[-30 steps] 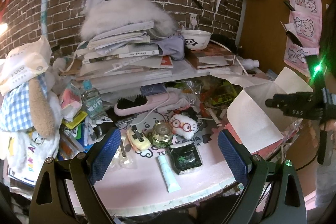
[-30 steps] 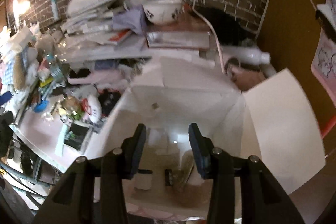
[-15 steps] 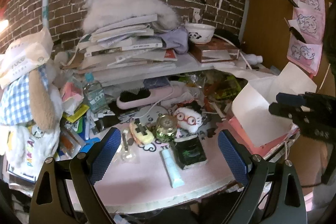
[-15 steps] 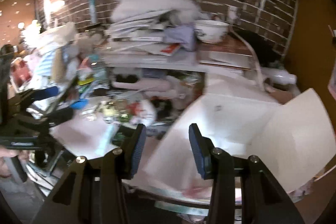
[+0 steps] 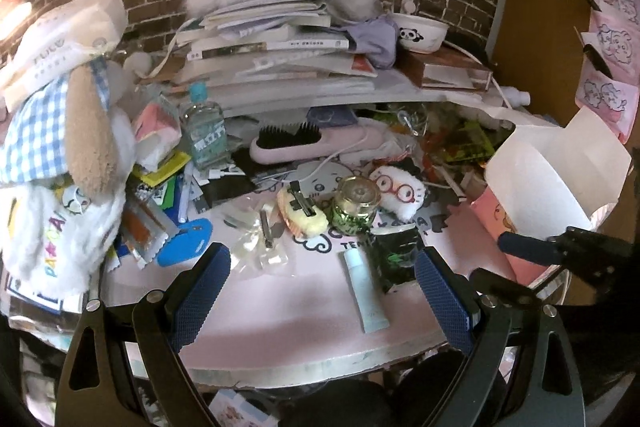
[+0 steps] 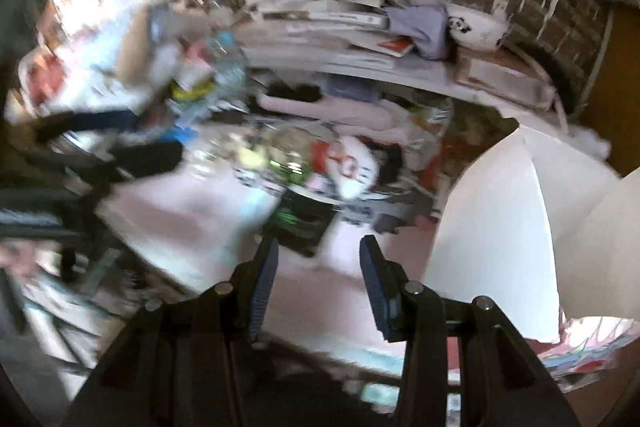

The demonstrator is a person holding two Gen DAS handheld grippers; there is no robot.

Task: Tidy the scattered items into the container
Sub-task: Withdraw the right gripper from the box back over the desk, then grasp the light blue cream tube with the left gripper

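Observation:
On the pink table [image 5: 280, 323] lie a pale blue tube [image 5: 366, 291], a black-green packet [image 5: 396, 255], a gold-lidded jar [image 5: 356, 205], a yellow hair clip [image 5: 302, 213] and a white plush with red glasses [image 5: 400, 193]. The open white box [image 5: 548, 179] stands at the right. My left gripper [image 5: 324, 301] hovers open above the table's front edge, nothing between its fingers. My right gripper [image 6: 318, 287] is open and empty, just before the black-green packet [image 6: 302, 223], with the white box [image 6: 504, 223] to its right. The right wrist view is motion-blurred.
A stack of books [image 5: 280, 47] with a panda bowl [image 5: 420, 33] sits on a raised shelf at the back. A plush rabbit [image 5: 68, 155], a water bottle [image 5: 202, 137], a pink hairbrush [image 5: 312, 143] and several wrappers crowd the left and middle.
My right gripper swung left, out from over the white box to the items on the table. My left gripper shifted slightly and stayed open.

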